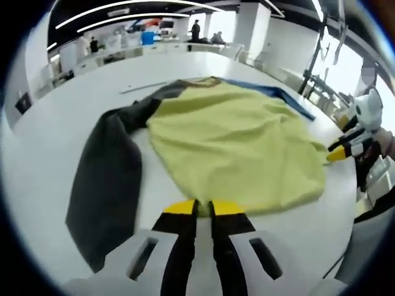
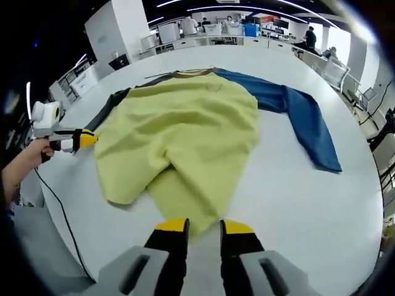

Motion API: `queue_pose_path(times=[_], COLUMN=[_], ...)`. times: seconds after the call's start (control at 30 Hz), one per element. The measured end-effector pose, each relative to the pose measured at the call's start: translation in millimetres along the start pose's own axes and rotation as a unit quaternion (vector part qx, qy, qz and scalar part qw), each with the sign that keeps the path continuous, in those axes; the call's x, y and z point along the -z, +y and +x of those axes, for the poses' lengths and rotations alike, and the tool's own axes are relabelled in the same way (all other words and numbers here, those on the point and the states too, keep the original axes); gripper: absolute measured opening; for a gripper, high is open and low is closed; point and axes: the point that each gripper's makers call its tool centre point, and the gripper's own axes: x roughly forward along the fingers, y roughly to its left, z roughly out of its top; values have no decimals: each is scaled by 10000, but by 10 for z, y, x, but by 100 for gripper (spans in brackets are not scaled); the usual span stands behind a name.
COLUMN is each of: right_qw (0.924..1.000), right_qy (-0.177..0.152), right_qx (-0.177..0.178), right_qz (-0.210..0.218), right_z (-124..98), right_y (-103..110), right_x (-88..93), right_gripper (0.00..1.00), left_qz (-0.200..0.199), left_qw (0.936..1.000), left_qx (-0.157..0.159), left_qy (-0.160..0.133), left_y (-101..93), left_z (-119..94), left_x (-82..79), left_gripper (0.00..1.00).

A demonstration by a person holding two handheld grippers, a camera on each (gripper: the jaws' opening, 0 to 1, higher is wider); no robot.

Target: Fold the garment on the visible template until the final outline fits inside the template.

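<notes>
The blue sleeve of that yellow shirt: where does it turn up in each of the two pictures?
Left gripper view: the blue sleeve is a thin strip along the far right edge of the yellow shirt, upper right of centre.
Right gripper view: the blue sleeve lies spread on the table, right of the shirt.
Shared landmark: the shirt's collar.

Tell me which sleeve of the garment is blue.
The blue sleeve is the one stretched out toward the right of the right gripper view; the other sleeve, dark grey, lies spread at the left of the left gripper view.

Open-plan lab — long white tables [image 2: 321,203], ceiling strip lights [image 1: 123,7], distant workstations [image 2: 216,28].
</notes>
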Motion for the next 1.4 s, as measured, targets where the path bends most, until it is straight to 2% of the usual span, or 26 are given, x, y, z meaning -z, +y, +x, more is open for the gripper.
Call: queue_pose_path(times=[0.07, 0.1, 0.2, 0.33, 0.47, 0.63, 0.87, 1.0, 1.4], right_qw=[10000, 10000, 9998, 9998, 9992, 9977, 9957, 9955, 9949], right_qy=[-10, -27, -24, -46, -17, 150, 299, 407, 605], right_qx=[59, 43, 25, -126, -160, -196, -226, -229, -171], right_qz=[-77, -60, -187, -132, -361, -638, -844, -822, -786], right_z=[8, 11, 7, -74, -227, -382, -529, -501, -377], right_y=[12, 27, 40, 45, 3, -46, -126, -173, -288], right_x=[13, 13, -1, -45, -68, -4, 100, 173, 322], right_gripper=[1, 0, 0, 0, 0, 0, 0, 0, 0], left_qz=[-11, -32, -14, 156, 253, 273, 327, 138, 54], left_qw=[10000, 10000, 10000, 9999, 9996, 9996, 9992, 9992, 9986], left_qx=[32, 41, 36, 29, 53, 78, 179, 189, 174], left_qy=[3, -1, 20, 13, -72, -89, 159, 336, 494], left_y=[-8, -10, -15, -34, -42, -55, -138, -165, -187], left_z=[-1, 3, 5, -49, -162, -296, -425, -442, -418], left_x=[0, -2, -9, -63, -179, -245, -130, -50, 64], left_gripper=[2, 2, 1, 0, 0, 0, 0, 0, 0])
